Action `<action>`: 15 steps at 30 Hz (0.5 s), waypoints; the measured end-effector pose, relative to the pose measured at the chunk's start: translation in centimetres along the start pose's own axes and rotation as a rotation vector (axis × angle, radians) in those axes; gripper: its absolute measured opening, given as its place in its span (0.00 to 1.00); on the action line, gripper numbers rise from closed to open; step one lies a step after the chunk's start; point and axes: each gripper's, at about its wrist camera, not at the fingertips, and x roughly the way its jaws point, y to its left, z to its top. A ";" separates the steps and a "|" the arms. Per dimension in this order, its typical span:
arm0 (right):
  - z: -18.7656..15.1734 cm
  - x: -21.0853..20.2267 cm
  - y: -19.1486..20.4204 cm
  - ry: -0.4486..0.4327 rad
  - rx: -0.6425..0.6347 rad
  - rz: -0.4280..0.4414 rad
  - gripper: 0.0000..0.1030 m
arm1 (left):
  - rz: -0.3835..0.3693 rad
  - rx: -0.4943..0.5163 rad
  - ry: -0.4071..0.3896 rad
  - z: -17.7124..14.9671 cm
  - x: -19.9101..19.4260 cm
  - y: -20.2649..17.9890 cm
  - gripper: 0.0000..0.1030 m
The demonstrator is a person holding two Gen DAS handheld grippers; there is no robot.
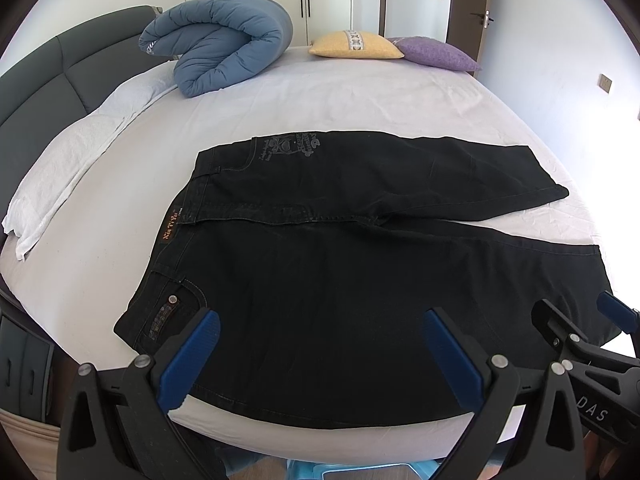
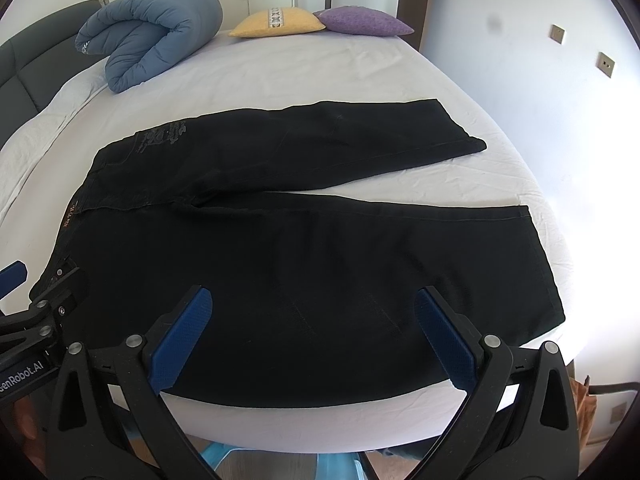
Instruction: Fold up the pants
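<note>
While both the left gripper (image 1: 320, 344) and right gripper (image 2: 314, 328) gape wide and empty, black pants (image 1: 360, 260) lie flat on the bed (image 1: 320, 92) beyond their fingertips, seemingly untouched.

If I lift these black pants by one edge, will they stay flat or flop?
The pants will probably flop and drape: they lie limp on the bed. The thick seams suggest denim, so likely fairly heavy. Both legs lie apart, so the far one may drag behind.
</note>
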 end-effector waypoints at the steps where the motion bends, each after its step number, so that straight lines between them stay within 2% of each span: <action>1: 0.0 0.0 0.0 0.001 0.000 0.001 1.00 | 0.000 0.000 0.000 0.0 0.0 0.0 1.00; 15: 0.0 0.1 0.0 0.004 -0.002 0.004 1.00 | 0.001 -0.002 0.002 -0.3 0.1 0.2 1.00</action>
